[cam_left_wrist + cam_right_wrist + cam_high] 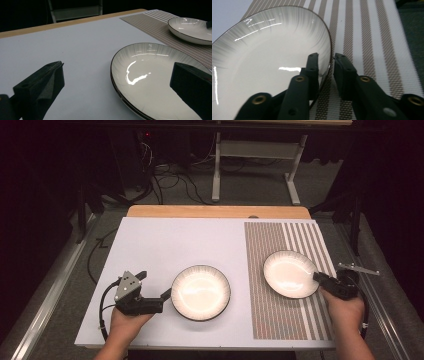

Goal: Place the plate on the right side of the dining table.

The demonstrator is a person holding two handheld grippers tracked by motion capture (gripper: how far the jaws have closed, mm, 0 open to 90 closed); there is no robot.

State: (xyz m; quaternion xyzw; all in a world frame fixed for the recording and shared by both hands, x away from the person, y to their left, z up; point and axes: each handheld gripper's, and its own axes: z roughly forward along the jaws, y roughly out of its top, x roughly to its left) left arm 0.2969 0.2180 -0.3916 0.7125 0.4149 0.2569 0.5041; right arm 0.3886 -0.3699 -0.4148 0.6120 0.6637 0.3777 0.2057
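Observation:
Two white plates with dark rims lie on the table. The near plate [201,292] [150,82] rests on the white board. My left gripper [155,285] [118,68] is open at its left edge, one jaw over the plate's inside and the other out over the board. The far plate [290,274] [190,28] [269,57] sits on a striped placemat [280,320] [367,37]. My right gripper [316,276] [325,56] straddles its right rim, one jaw inside the plate and one outside. A narrow gap shows beside the rim, so the pads are not pressing.
The white board [165,245] covers the left and middle of a wooden table; its back edge [215,211] shows beyond. Past the table are a white metal stand [250,155] and cables on the floor. Bare board lies behind and left of the near plate.

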